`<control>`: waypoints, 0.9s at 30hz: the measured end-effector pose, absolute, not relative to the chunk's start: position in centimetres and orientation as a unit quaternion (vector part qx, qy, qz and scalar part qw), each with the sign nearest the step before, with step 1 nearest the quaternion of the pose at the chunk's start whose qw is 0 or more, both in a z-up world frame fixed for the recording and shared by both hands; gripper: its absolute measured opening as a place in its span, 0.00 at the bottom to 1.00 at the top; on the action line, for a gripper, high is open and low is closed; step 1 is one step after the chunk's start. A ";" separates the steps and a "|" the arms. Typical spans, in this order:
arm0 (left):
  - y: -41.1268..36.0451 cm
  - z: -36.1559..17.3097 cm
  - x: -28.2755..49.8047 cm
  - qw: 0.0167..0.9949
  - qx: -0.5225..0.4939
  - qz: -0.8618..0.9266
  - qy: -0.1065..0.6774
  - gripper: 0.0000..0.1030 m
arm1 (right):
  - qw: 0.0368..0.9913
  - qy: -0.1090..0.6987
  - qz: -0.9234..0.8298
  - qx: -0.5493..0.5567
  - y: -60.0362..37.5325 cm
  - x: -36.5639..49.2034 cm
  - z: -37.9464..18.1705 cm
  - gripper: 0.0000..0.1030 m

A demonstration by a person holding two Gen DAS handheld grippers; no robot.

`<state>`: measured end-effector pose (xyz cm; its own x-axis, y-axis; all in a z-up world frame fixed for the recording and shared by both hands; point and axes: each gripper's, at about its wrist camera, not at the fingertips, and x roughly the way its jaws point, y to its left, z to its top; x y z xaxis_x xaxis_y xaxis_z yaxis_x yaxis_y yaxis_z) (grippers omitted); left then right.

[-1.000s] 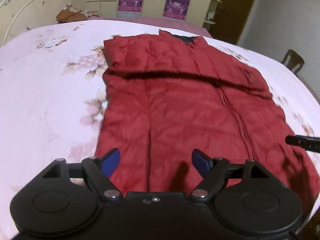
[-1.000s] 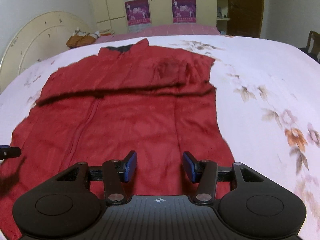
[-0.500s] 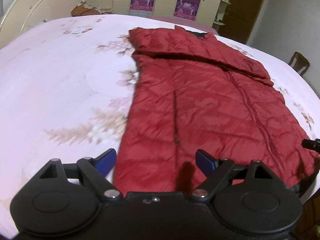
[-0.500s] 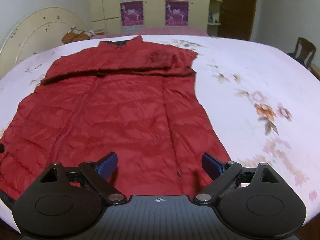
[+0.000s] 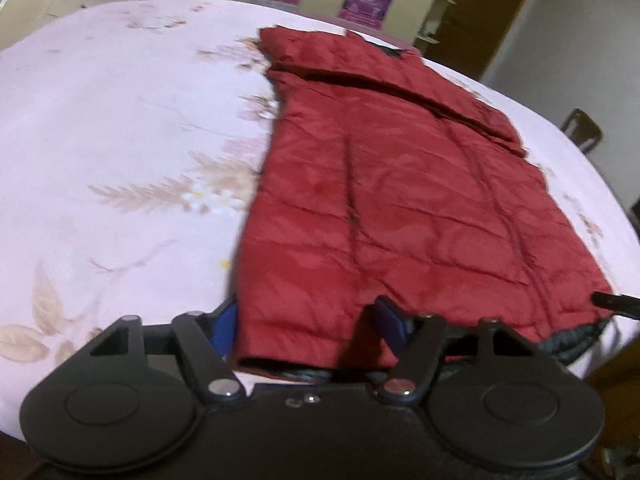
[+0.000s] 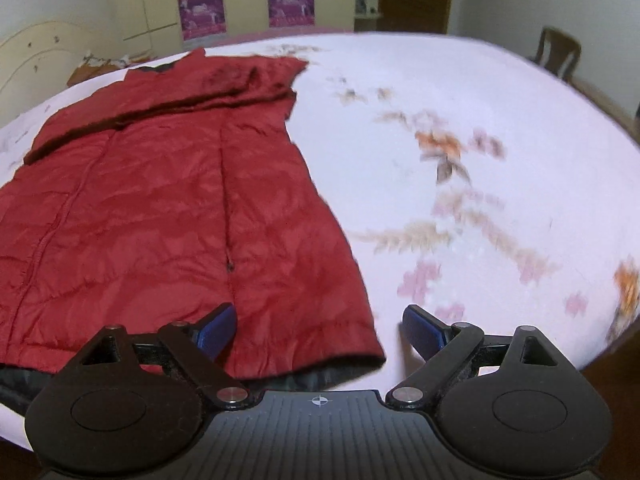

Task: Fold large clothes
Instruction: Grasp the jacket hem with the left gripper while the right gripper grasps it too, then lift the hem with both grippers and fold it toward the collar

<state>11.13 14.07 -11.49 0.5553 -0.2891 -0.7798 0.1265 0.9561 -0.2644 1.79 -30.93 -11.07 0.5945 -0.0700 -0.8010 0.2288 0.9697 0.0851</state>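
The red padded coat [image 5: 404, 208] lies flat on the bed [image 5: 120, 120], its hem at the near edge. Both claws tilt down over the hem: the left claw [image 5: 308, 330] straddles the coat's left corner, jaws closing, not pinching; the right claw [image 6: 320, 330] straddles its right corner, jaws closing, wide apart.

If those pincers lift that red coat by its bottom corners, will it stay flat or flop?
The red coat would probably flop: it lies limp on the bed, with the sleeves folded over. Its puffy quilting suggests it is light. The shiny fabric may slip from the pads.
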 end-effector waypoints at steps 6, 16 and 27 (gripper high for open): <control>14.1 -11.7 10.9 0.875 -0.119 -0.131 0.450 0.25 | 0.887 0.441 -0.052 0.126 -30.3 1.6 -10.8 0.36; 14.8 -9.1 10.8 0.892 -0.147 -0.147 0.401 0.11 | 0.903 0.405 -0.052 0.133 -29.6 1.8 -8.2 0.09; 14.3 -4.0 14.5 0.915 -0.167 -0.169 0.326 0.10 | 0.937 0.325 -0.045 0.121 -28.9 5.8 -2.7 0.09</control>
